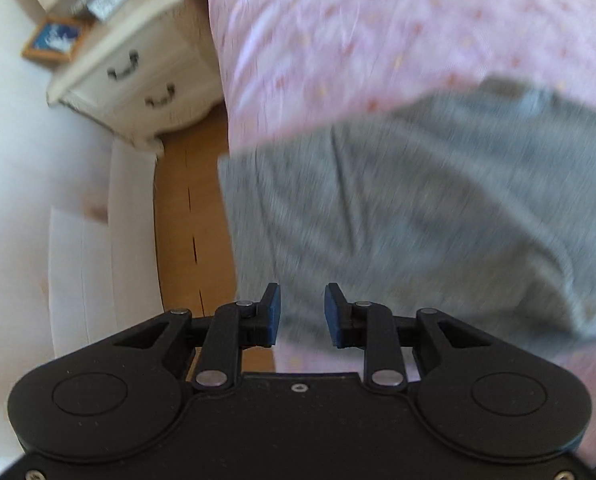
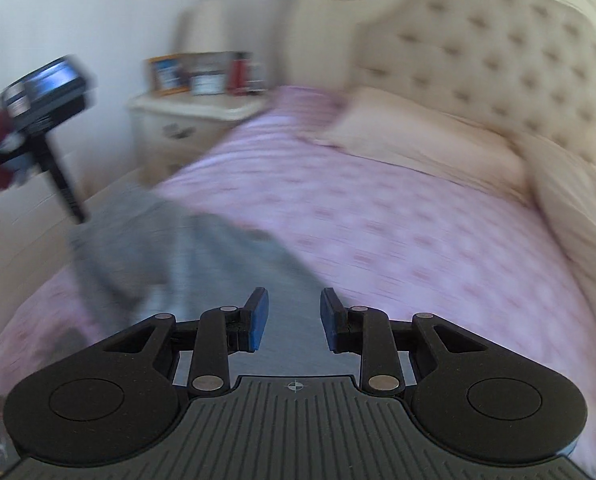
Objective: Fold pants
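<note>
Grey pants [image 1: 417,208] lie spread on the pink patterned bedspread [image 1: 337,40], near the bed's left edge. My left gripper [image 1: 301,312] is open and empty, hovering above the pants' near edge. In the right wrist view the pants [image 2: 186,256] lie ahead and to the left. My right gripper [image 2: 292,316] is open and empty above them. The left gripper's body [image 2: 42,96] shows at the far left of the right wrist view. Both views are blurred by motion.
A cream nightstand [image 1: 138,76] with picture frames stands left of the bed, beside a strip of wooden floor [image 1: 190,200]. Pillows [image 2: 425,140] and a tufted headboard [image 2: 497,48] are at the bed's far end. A white wall is on the left.
</note>
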`<control>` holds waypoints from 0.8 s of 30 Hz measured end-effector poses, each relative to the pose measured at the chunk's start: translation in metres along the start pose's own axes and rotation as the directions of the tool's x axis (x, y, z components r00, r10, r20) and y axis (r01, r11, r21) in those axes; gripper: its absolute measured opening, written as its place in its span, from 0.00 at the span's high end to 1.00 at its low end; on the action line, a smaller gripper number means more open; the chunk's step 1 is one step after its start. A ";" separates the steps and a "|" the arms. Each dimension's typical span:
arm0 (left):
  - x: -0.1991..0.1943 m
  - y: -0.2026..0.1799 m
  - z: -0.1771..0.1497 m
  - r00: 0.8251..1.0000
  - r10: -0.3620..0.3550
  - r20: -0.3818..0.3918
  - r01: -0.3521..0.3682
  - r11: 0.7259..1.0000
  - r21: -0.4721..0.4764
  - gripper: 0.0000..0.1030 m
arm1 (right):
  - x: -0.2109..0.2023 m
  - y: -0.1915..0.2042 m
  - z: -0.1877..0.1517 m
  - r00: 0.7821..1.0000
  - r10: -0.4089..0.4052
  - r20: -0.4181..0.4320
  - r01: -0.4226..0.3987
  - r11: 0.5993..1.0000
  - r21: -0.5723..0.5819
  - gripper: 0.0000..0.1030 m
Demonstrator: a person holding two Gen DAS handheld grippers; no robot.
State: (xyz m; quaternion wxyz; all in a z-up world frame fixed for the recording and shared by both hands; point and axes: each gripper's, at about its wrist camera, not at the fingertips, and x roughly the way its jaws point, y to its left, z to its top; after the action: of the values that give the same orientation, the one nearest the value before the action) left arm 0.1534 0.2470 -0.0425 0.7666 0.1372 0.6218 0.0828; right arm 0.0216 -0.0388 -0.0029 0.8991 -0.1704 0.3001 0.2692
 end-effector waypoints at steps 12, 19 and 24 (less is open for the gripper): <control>0.028 0.043 -0.002 0.994 -0.107 0.010 0.107 0.990 -0.094 0.65 | 0.094 0.162 0.009 0.976 0.211 -0.046 -0.210 0.874 -0.438 0.73; 0.033 0.061 0.003 0.993 -0.118 0.028 0.121 0.983 -0.136 0.65 | 0.135 0.193 -0.008 0.988 0.144 -0.058 -0.150 0.782 -0.605 0.73; 0.032 0.071 0.004 0.990 -0.135 0.043 0.140 0.976 -0.164 0.65 | 0.144 0.201 -0.013 0.990 0.140 0.000 -0.106 0.747 -0.656 0.75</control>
State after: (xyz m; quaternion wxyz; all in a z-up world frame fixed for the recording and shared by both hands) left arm 0.1673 0.3237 -0.0492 0.7890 0.0306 0.6085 0.0789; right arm -0.0049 0.1703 -0.1333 0.7702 -0.4469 0.1757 0.4197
